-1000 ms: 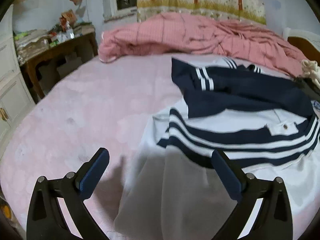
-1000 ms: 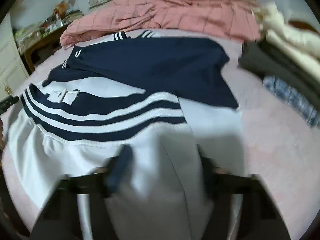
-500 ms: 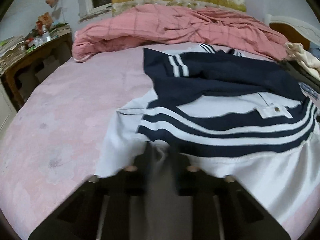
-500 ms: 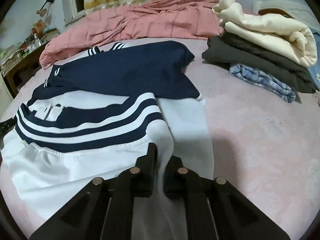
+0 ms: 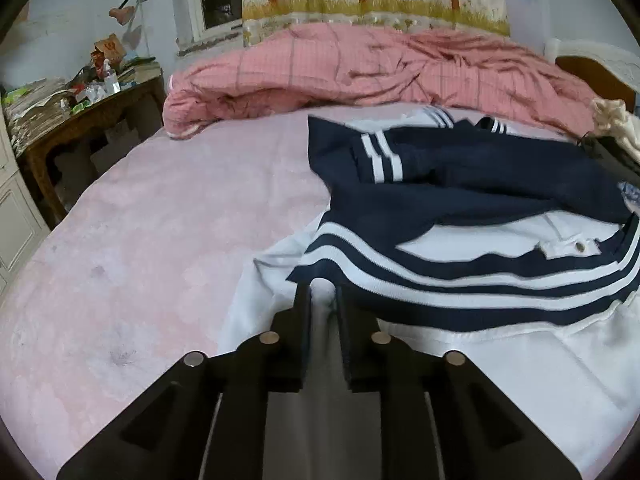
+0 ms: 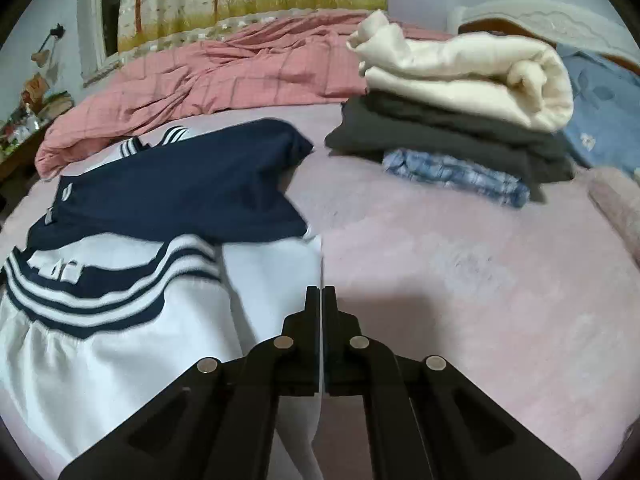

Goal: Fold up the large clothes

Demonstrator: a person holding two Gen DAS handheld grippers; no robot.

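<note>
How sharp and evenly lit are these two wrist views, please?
Left wrist view: fisheye bends the bed edges, corners go black, the striped garment is slightly smeared, and the left tool is sharp. Right wrist view: same vignette, the garment blurs at left, the folded stack is clearer, and the right tool casts a soft shadow.

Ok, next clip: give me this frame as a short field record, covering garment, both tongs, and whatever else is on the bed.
garment: navy and white striped garment, spread on the pink bed sheet, partly folded over itself
left tongs: pinching white fabric at the garment's near edge
right tongs: jaws have just closed, thin white fabric edge between them
folded stack: cream on dark grey on blue plaid, right of the garment
far side: rumpled pink quilt
</note>
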